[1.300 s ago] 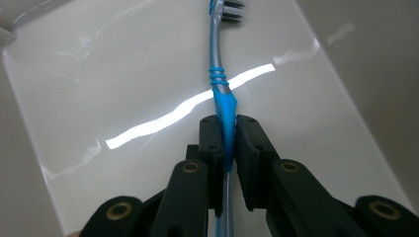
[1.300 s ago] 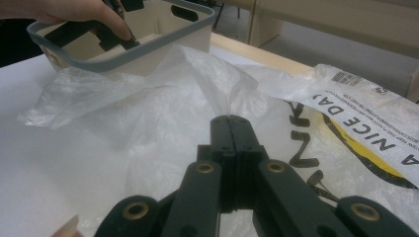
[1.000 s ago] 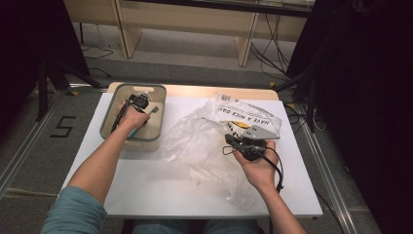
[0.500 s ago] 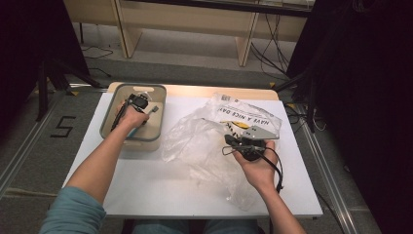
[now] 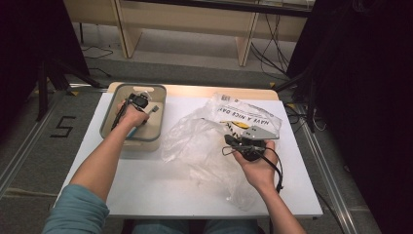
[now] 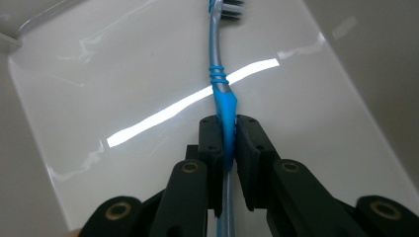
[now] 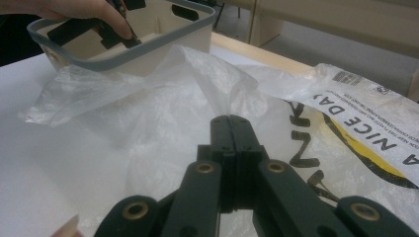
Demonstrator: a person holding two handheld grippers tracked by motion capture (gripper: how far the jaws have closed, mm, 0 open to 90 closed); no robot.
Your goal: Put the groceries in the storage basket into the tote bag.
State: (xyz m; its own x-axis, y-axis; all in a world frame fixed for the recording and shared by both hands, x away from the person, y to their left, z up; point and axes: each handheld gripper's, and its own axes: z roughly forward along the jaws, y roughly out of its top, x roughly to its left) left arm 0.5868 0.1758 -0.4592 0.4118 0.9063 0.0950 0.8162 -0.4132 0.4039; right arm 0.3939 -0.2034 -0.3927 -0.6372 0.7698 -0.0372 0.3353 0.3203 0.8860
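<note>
A toothbrush [image 6: 218,74] with a blue and silver handle lies along the pale floor of a beige bin [image 5: 109,114]. My left gripper [image 6: 228,123] reaches down into the bin [image 6: 123,89] and is shut on the blue part of the handle; the bristles point away from it. In the high view the left gripper [image 5: 140,103] sits inside the bin at the table's back left. A crumpled clear plastic bag [image 5: 199,146] with "HAVE A NICE DAY" printed on it lies in the middle of the table. My right gripper [image 7: 230,121] is shut on a raised fold of the bag [image 7: 173,98]; it shows in the high view [image 5: 231,142] on the bag's right side.
The white table [image 5: 146,185] has bare surface in front of the bin and along its near edge. The bag spreads from beside the bin to the table's right part. Dark equipment and cables stand on the floor to the right, wooden furniture legs behind.
</note>
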